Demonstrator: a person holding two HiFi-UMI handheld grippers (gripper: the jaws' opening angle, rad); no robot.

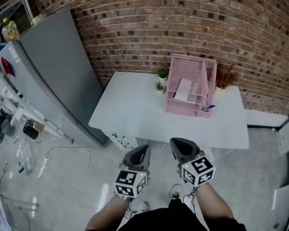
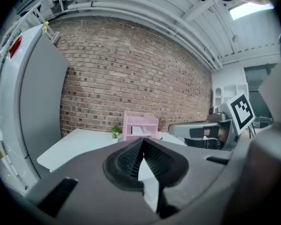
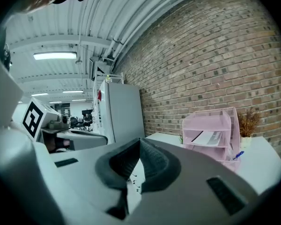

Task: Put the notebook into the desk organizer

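Observation:
A pink desk organizer [image 1: 191,85] stands at the back of the white table [image 1: 135,109], near the brick wall. A white notebook [image 1: 184,90] lies on one of its shelves; it shows too in the right gripper view [image 3: 214,137]. The organizer [image 2: 139,127] appears small and far off in the left gripper view. My left gripper [image 1: 140,151] and right gripper [image 1: 177,144] hang side by side in front of the table's near edge, both shut with nothing between their jaws. The right gripper [image 2: 196,130] shows at the right of the left gripper view.
A tall grey cabinet [image 1: 62,76] stands left of the table. Two small green plants [image 1: 160,79] and a dried plant [image 1: 226,77] flank the organizer. A blue pen [image 1: 208,108] sticks out at its front. Cables and shelving clutter the floor at far left.

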